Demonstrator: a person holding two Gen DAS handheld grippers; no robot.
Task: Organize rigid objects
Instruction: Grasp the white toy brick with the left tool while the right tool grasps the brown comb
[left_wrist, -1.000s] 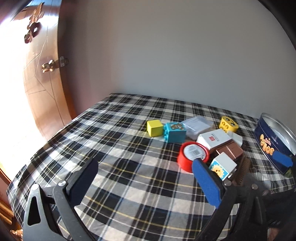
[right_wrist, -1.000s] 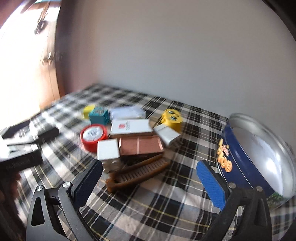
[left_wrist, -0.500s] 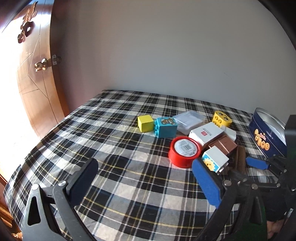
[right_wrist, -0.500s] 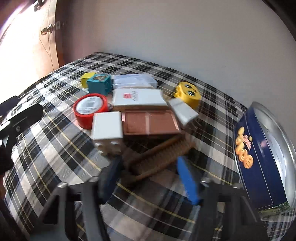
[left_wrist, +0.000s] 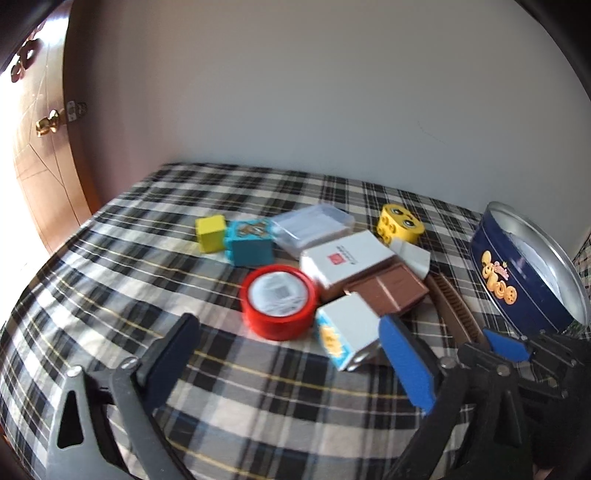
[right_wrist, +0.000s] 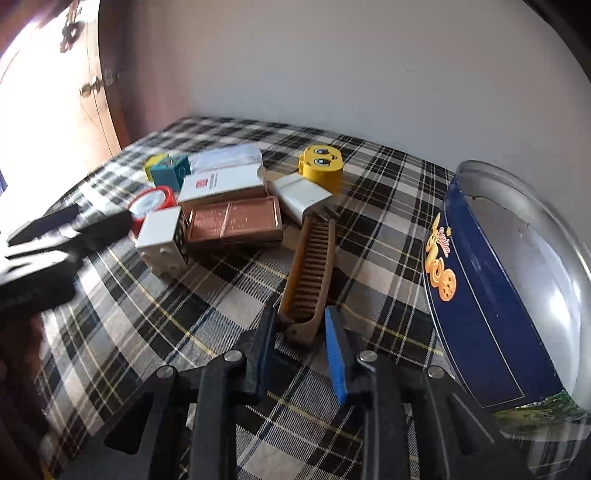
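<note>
A pile of small objects lies on the plaid cloth: a brown comb (right_wrist: 312, 266), a brown compact (right_wrist: 234, 221), a white block (right_wrist: 162, 238), a red round tin (left_wrist: 279, 301), a white box (left_wrist: 347, 260), a teal block (left_wrist: 249, 242), a yellow cube (left_wrist: 210, 233) and a yellow smiley block (right_wrist: 321, 168). My right gripper (right_wrist: 301, 341) has its jaws closed in around the near end of the comb, the blue pads at its sides. My left gripper (left_wrist: 291, 354) is open and empty, low in front of the red tin and white block (left_wrist: 345, 332).
An open blue cookie tin (right_wrist: 476, 291) stands at the right, its inside bare metal. A clear plastic case (left_wrist: 314, 227) lies behind the white box. A grey wall runs behind the table; a wooden door (left_wrist: 40, 147) is at the left.
My right gripper has moved down and forward to the comb and narrowed its jaws around the comb's end. My left gripper has moved closer to the pile, staying open.
</note>
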